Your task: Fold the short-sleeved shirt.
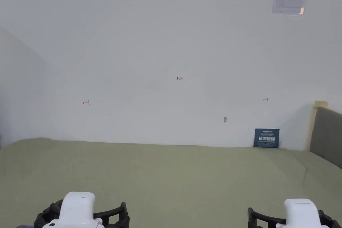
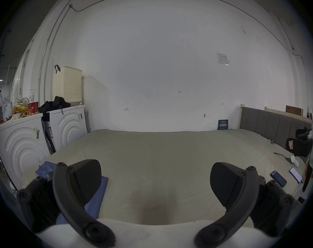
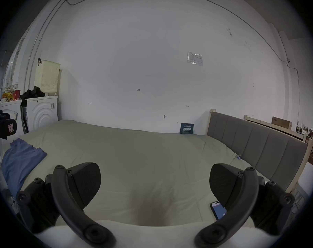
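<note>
A blue short-sleeved shirt (image 3: pixel 21 158) lies crumpled at the left edge of the bed (image 1: pixel 173 172), which has an olive-green sheet. In the left gripper view the shirt (image 2: pixel 96 194) sits partly behind the left jaw. My left gripper (image 2: pixel 155 176) hovers just above the sheet, open, with nothing between its jaws. My right gripper (image 3: pixel 154 176) is open too, over bare sheet, well to the right of the shirt. Both grippers show at the bottom of the head view, the left gripper (image 1: pixel 87 202) and the right gripper (image 1: pixel 290 210).
A grey headboard (image 3: pixel 256 144) borders the bed on the right. Two phones (image 2: pixel 278 178) and a cable lie near the right edge. Two white washing machines (image 2: pixel 68 124) with a basket and clutter stand left of the bed. A small blue sign (image 1: pixel 266 138) leans on the wall.
</note>
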A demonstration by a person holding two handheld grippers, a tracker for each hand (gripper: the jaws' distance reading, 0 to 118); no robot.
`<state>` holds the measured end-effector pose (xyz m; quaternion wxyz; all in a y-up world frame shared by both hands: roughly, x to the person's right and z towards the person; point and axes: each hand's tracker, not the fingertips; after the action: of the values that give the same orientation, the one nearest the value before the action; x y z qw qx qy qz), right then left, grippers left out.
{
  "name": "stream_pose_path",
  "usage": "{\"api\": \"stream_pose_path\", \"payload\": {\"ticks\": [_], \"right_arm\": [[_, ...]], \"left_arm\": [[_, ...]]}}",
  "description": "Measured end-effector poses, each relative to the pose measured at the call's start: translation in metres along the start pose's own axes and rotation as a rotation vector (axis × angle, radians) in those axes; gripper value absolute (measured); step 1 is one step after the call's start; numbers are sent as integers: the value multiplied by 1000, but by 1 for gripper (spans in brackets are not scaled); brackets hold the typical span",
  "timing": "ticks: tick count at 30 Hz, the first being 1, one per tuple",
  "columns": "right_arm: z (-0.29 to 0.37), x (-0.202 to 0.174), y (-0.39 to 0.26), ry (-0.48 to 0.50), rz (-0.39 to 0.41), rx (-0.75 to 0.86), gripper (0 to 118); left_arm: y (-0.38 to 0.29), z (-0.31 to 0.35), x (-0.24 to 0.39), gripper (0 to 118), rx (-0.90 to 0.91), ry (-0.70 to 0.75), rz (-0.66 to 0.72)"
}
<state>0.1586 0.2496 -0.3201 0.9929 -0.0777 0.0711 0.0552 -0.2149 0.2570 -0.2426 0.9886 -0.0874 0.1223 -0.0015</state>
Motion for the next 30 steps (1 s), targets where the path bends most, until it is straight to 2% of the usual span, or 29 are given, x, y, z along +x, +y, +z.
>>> {"api": "stream_pose_path", "payload": {"ticks": [30], "right_arm": [[-1, -2, -2, 10, 22, 6, 118]], "left_arm": [[-2, 0, 5, 118, 1, 5, -20]]}}
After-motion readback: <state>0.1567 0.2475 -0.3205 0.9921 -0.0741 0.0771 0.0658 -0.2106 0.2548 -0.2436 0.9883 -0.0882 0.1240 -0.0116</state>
